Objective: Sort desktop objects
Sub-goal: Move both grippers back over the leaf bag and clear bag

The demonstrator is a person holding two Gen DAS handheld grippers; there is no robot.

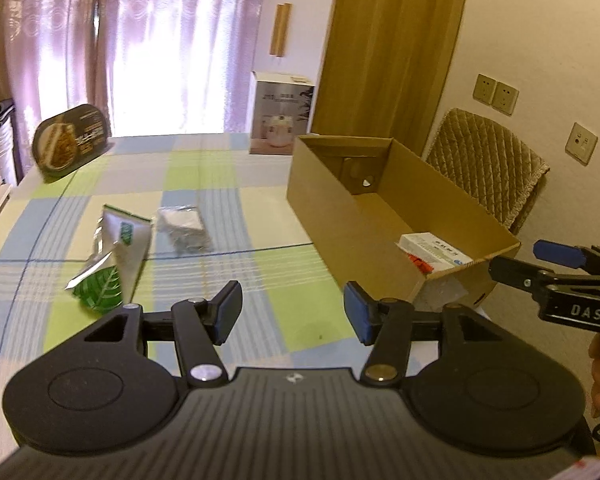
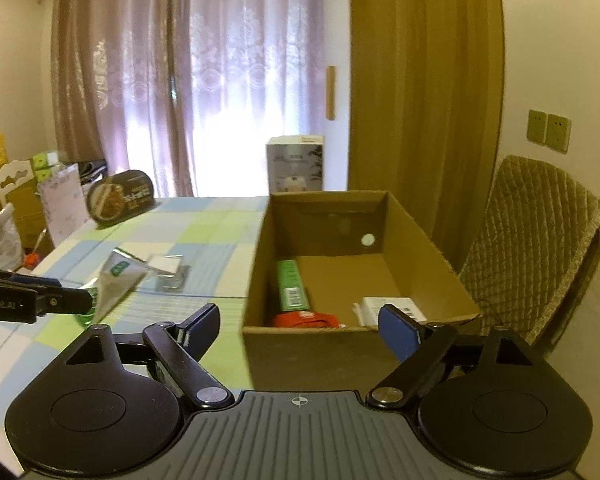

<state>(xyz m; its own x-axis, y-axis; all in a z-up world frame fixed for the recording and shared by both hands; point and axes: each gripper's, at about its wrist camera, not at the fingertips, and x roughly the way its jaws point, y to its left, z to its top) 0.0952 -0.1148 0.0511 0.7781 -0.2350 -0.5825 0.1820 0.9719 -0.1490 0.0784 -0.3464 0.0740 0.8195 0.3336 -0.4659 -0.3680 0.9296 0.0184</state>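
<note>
- The table [image 1: 220,200], covered in a green, blue and cream checked cloth, is stretching away ahead of both sets of fingers and carrying every item named here.
- The cardboard box [image 2: 256,272] is standing open-topped ahead of the right gripper [image 2: 300,332], with its near wall lying between that gripper's two fingers; from the left gripper [image 1: 292,312] it is sitting ahead and to the right of the right-hand finger.
- The left gripper is holding its fingers wide apart with nothing between the blue pads [image 1: 358,316]; only bare cloth is showing in the gap.
- The right gripper is likewise spreading its fingers wide and gripping nothing, its right pad overlapping the box's near rim in view.
- A silver pouch [image 1: 128,248] with a green label is lying on the cloth ahead and left of the left gripper's left finger, well apart from it.
- A green leaf-shaped piece [image 1: 100,290] is lying just beside the pouch's near end, closer to that same finger.
- A small clear packet [image 1: 184,226] is lying just right of the pouch, farther ahead of the open gap.
- Inside the box, a green carton [image 2: 291,290] is lying along the left wall, a red item [image 2: 304,319] is sitting against the near wall, and a white carton [image 2: 392,308] is resting in the near right corner, just beyond the right gripper's right finger.
</note>
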